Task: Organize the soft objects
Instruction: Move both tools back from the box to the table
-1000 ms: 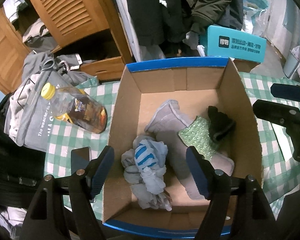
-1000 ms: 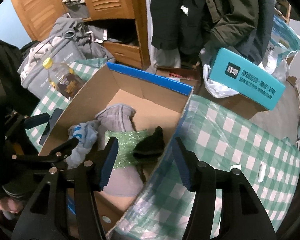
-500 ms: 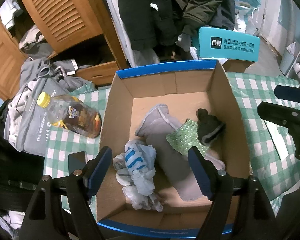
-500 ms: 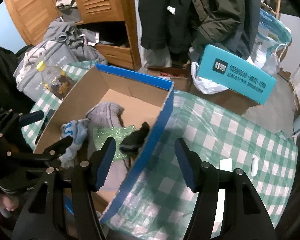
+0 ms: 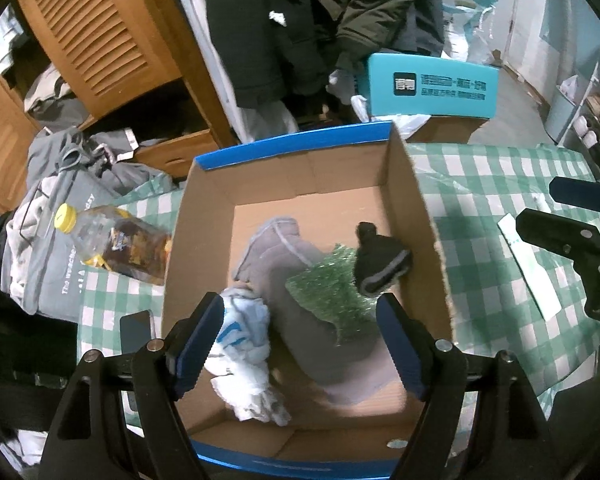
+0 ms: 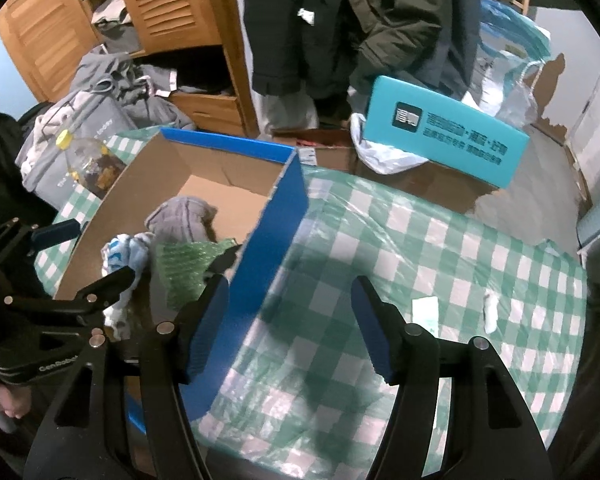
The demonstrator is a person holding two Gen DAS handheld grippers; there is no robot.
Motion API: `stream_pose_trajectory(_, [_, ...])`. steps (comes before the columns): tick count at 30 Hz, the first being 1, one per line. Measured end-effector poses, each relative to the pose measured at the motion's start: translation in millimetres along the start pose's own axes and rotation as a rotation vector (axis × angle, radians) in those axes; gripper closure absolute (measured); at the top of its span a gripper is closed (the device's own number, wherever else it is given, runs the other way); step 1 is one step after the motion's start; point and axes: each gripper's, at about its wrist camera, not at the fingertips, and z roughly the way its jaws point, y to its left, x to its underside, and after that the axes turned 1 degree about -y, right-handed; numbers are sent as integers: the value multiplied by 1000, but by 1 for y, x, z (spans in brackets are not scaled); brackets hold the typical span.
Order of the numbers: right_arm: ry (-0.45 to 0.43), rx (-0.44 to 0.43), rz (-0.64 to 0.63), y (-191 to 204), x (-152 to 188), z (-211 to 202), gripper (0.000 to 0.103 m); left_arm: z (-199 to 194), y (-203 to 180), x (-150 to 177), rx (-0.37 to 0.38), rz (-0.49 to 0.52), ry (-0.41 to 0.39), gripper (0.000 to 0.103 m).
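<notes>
An open cardboard box [image 5: 292, 144] with a blue rim stands on the checked table. Inside lie a grey cloth [image 5: 300, 340], a green glittery cloth [image 5: 332, 292], a small black knit hat [image 5: 380, 264] and a crumpled white and blue cloth [image 5: 244, 332]. My left gripper [image 5: 300, 312] hangs open above the box's near half with nothing between its fingers. My right gripper [image 6: 290, 320] is open and empty, straddling the box's right wall [image 6: 276, 216], one finger over the box and one over the tablecloth. The right gripper [image 5: 538, 204] also shows at the left wrist view's right edge.
A lying bottle [image 5: 116, 240] with a yellow cap and a dark phone [image 5: 136, 332] sit left of the box. Paper slips [image 6: 426, 310] lie on the green checked cloth to the right. A teal box [image 6: 440, 140], hanging coats and wooden cupboards stand behind the table.
My right gripper has slid to the right, from over the black hat inside the box to astride the box's right wall. The left gripper has drawn back a little, still open.
</notes>
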Motion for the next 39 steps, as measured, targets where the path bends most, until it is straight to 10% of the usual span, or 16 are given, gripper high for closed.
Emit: stream_pose_trajectory(39, [-1, 110, 192, -129, 59, -25, 39, 9, -117, -27, 41, 145, 44, 23])
